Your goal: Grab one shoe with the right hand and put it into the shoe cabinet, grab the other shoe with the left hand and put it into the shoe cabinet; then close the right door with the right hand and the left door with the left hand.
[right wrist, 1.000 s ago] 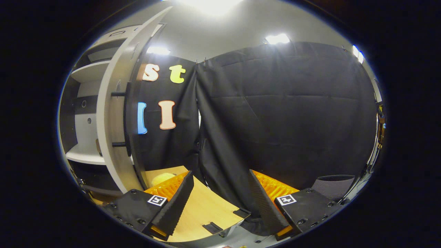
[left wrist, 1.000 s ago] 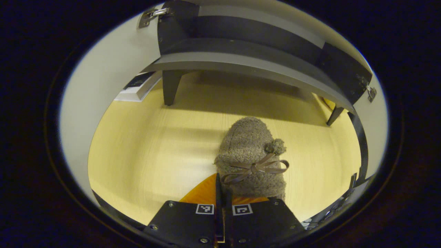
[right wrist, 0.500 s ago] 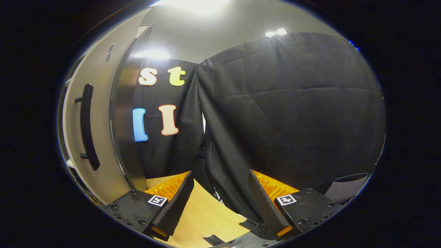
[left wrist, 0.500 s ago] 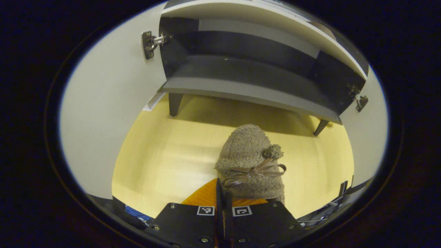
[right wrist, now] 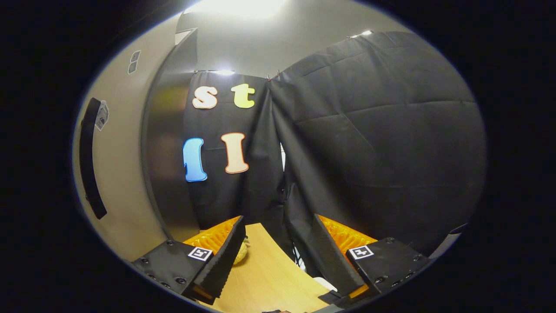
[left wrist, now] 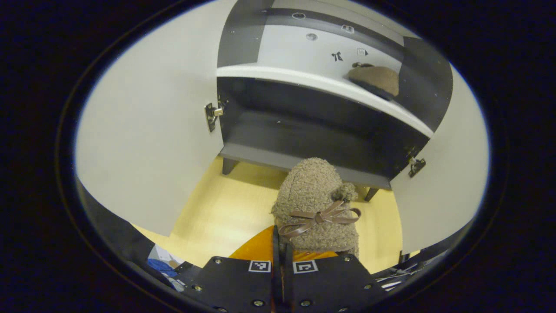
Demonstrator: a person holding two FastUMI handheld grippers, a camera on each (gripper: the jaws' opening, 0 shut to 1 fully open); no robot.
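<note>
The left gripper (left wrist: 281, 243) now rides higher before the shoe cabinet (left wrist: 321, 130), so its upper shelf (left wrist: 304, 80) with the other shoe (left wrist: 375, 80) comes into sight. The right gripper (right wrist: 276, 256) has swung off the cabinet's interior, now facing its door's handle (right wrist: 89, 156).

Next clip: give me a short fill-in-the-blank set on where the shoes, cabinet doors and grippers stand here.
1. The left gripper is shut on a fuzzy brown shoe decorated with a ____.
2. The other shoe already rests on the cabinet's ____ shelf.
3. Both cabinet doors, left door and right door, stand ____.
4. The right gripper has its fingers ____, holding nothing.

Missing words: bow; upper; open; apart
</note>
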